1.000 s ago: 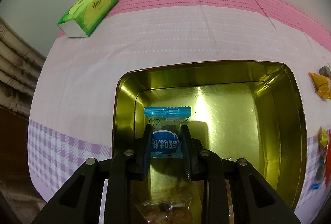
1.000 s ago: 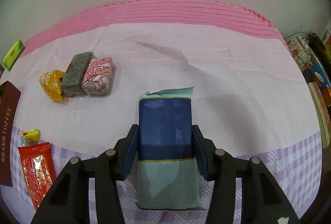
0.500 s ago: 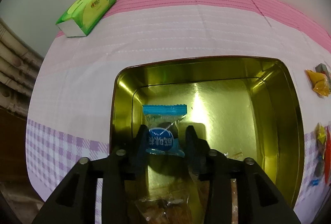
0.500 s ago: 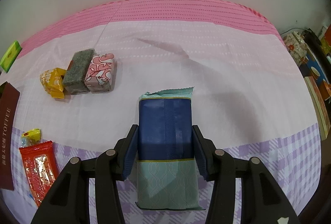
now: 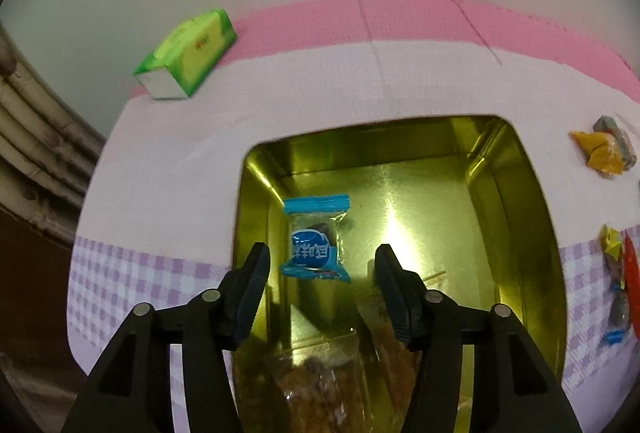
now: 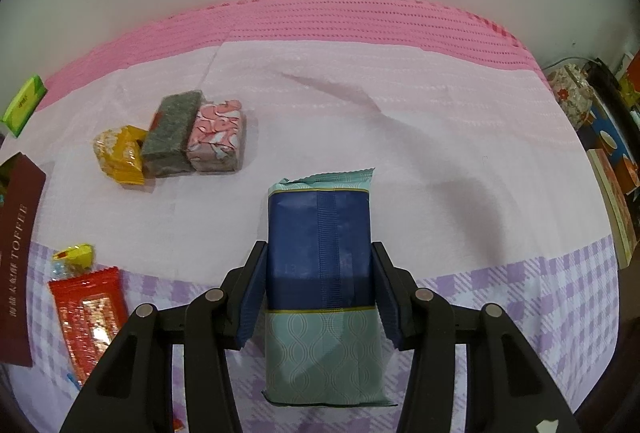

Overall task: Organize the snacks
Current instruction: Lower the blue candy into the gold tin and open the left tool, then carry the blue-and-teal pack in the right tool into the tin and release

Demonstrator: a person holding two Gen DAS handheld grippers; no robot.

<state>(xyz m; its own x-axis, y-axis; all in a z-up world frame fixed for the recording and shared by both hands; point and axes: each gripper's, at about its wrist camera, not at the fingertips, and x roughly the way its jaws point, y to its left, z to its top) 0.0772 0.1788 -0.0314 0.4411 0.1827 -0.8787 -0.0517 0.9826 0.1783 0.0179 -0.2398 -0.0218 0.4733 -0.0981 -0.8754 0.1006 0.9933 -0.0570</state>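
1. Over the gold rectangular metal tin point(image 5: 516, 189), holding the left gripper point(image 5: 322, 267) wide apart, small blue-wrapped candy point(image 5: 316, 241) lying loose inside.
2. Above the pink cloth point(image 6: 360, 105), clamping the right gripper point(image 6: 319, 275) on the navy-and-teal foil snack pack point(image 6: 320, 257).

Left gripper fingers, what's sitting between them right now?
In the left wrist view, a blue candy packet lies in the gold tin between the open left gripper's fingers, touching neither.

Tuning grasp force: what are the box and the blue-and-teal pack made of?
Box: looks like gold-lacquered sheet metal, with mirror-like glare and reflections on floor and walls. Blue-and-teal pack: probably matte plastic film, with a crimped zigzag end seal, a ribbed centre seam and an embossed wave pattern.
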